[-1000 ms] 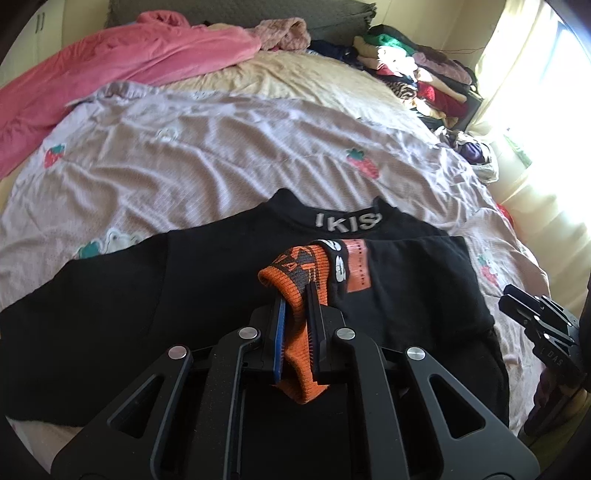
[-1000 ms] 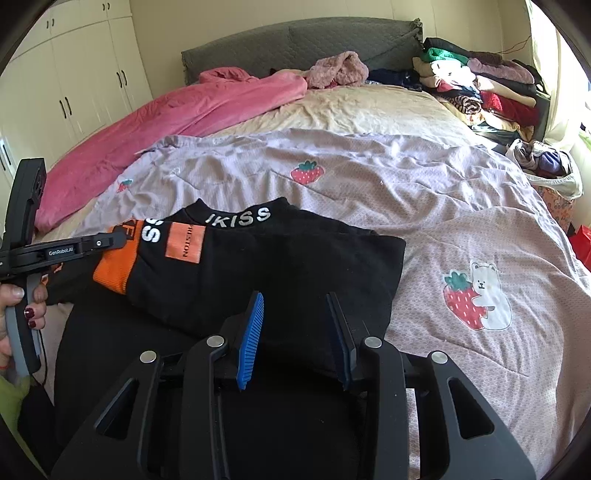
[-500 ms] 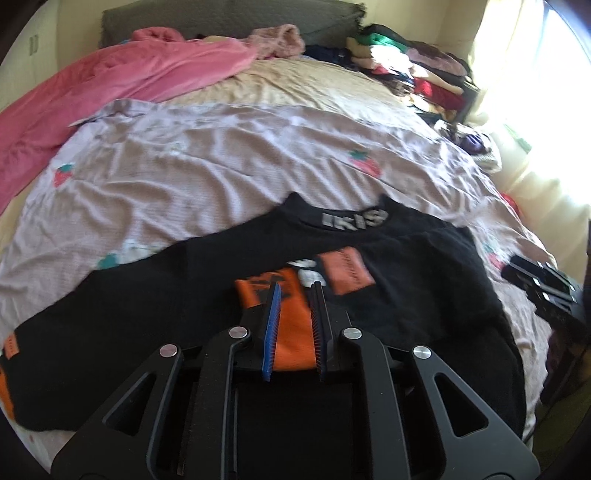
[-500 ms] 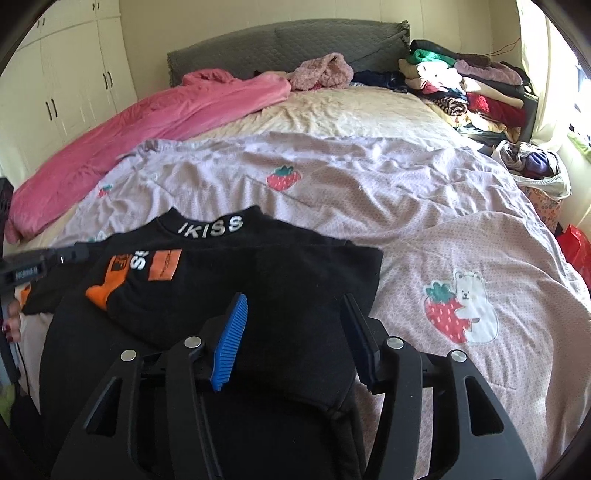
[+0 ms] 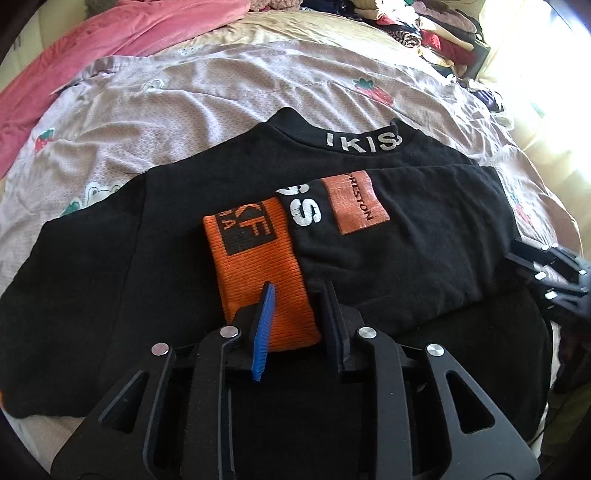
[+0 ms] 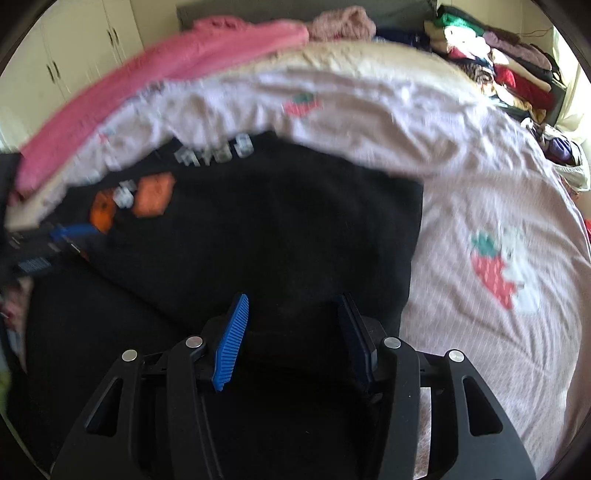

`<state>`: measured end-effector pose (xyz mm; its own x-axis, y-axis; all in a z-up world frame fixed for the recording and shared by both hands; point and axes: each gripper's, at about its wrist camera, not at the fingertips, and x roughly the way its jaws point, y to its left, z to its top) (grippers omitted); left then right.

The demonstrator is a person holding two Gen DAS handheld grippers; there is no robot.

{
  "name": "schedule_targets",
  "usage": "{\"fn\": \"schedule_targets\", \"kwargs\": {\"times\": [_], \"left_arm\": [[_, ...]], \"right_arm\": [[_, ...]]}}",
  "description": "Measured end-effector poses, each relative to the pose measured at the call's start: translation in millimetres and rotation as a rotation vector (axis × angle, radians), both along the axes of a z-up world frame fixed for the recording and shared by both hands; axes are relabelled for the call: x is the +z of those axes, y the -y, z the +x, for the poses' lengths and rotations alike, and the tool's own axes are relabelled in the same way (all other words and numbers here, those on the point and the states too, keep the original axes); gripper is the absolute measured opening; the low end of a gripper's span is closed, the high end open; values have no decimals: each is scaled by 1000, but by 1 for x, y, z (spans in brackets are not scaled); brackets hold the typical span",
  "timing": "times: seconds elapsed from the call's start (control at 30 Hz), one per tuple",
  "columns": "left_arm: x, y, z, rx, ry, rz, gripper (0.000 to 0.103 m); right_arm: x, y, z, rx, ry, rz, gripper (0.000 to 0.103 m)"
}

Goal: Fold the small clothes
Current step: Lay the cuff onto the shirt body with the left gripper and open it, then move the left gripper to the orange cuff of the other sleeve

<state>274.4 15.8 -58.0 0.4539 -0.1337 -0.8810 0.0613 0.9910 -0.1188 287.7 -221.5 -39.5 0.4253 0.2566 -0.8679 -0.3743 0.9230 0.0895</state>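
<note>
A black sweater (image 5: 110,273) with white "IKISS" collar lettering lies on the bed. Its right sleeve is folded across the chest, and the orange cuff (image 5: 258,273) lies flat on the body. My left gripper (image 5: 299,295) is open, its jaws either side of the cuff's near end. My right gripper (image 6: 293,306) is open and empty, low over the sweater's right side (image 6: 295,229); this view is motion-blurred. The right gripper also shows in the left wrist view (image 5: 546,266) at the sweater's right edge. The left gripper shows blurred in the right wrist view (image 6: 70,236).
A lilac strawberry-print quilt (image 5: 221,85) covers the bed. A pink blanket (image 5: 122,33) lies at the back left. Stacked clothes (image 6: 498,62) sit at the far right. White wardrobe doors (image 6: 74,62) stand on the left.
My left gripper has lowered the orange cuff onto the sweater's body and opened, letting it go. My right gripper has moved lower and forward over the sweater, still open.
</note>
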Motion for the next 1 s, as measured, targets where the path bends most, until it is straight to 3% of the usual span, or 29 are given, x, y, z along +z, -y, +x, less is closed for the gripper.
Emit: {"fn": "schedule_targets", "kwargs": {"times": [0.13, 0.33, 0.5, 0.67, 0.7, 0.77, 0.87, 0.93, 1.0], "left_arm": [[0, -3, -4, 1, 9, -21, 22], [14, 2, -17, -15, 64, 22, 22], [12, -4, -21, 3, 57, -12, 24], [21, -8, -31, -9, 83, -5, 28], [24, -11, -34, -6, 89, -10, 30], [30, -16, -37, 5, 106, -14, 33], [34, -23, -42, 13, 119, -14, 41], [37, -28, -46, 22, 123, -14, 43], [41, -33, -50, 28, 134, -13, 46]], "right_arm": [[-6, -1, -4, -8, 8, -3, 49], [25, -20, -20, 31, 94, 65, 50], [-8, -40, -9, 19, -18, -8, 52], [8, -40, -17, -18, 6, 73, 58], [14, -42, -21, -14, 21, 76, 59], [25, -48, -29, -4, 60, 74, 72], [38, -55, -35, 1, 99, 87, 74], [46, -57, -38, -7, 124, 82, 86], [53, -58, -42, -11, 142, 86, 88]]}}
